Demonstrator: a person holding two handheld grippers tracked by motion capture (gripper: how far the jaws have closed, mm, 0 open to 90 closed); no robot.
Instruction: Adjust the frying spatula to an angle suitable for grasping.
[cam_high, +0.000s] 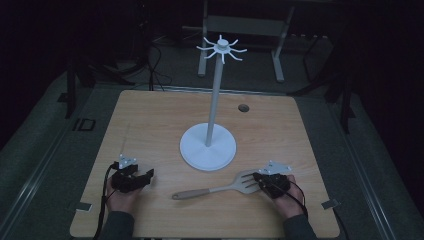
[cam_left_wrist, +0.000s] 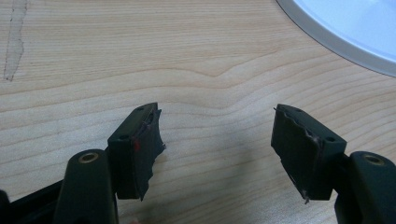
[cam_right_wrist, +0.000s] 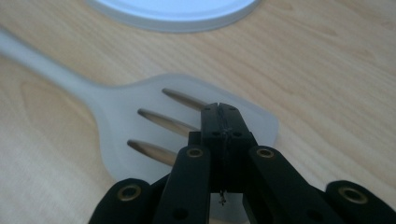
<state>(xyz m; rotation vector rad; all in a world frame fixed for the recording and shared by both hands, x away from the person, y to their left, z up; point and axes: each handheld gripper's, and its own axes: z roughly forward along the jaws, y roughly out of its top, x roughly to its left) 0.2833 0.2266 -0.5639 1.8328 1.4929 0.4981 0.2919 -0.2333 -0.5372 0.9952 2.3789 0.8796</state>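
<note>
My right gripper (cam_right_wrist: 219, 108) has its jaws pressed together over the blade of the pale grey slotted spatula with a wooden handle (cam_high: 220, 188); whether they pinch the blade's edge or merely rest on it, I cannot tell. The spatula lies flat near the front edge of the light wooden table (cam_high: 150, 115), handle pointing left, just before the white round-based stand with hook arms (cam_high: 208, 145). My left gripper (cam_left_wrist: 217, 135) rests wide open and empty on bare wood, with free room around it.
</note>
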